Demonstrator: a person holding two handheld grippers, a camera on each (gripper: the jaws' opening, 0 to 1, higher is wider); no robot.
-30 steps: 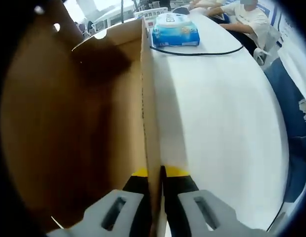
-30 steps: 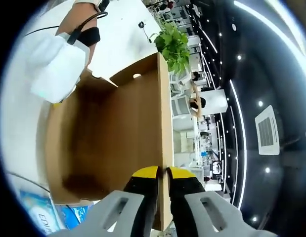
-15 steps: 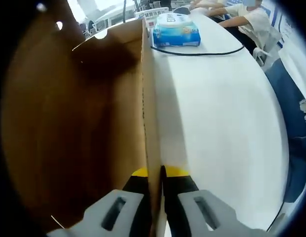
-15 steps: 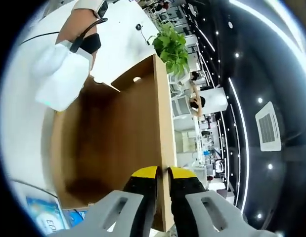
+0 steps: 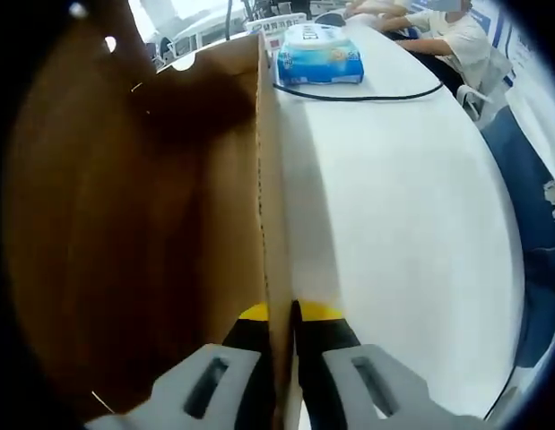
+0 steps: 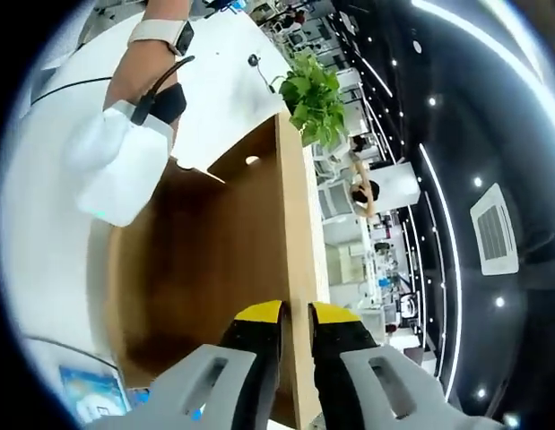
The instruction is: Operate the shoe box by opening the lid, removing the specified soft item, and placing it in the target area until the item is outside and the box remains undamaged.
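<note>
In the left gripper view the shoe box wall (image 5: 264, 197) runs from 6 toward 12 o'clock, with the box's inside at 9 o'clock and the table (image 5: 403, 224) at 3 o'clock. On the table at 12 o'clock a tissue pack (image 5: 318, 59) lies behind a cable (image 5: 358, 96). In the right gripper view a potted plant (image 6: 320, 98) stands at 12 o'clock beyond the box.

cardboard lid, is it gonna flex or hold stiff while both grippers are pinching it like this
The cardboard lid looks like thin single-sheet board, so it probably bends somewhat. The left gripper and right gripper each pinch only a thin edge panel, so a hard squeeze or twist may crease it. It seems light, probably easy to lift.
</note>
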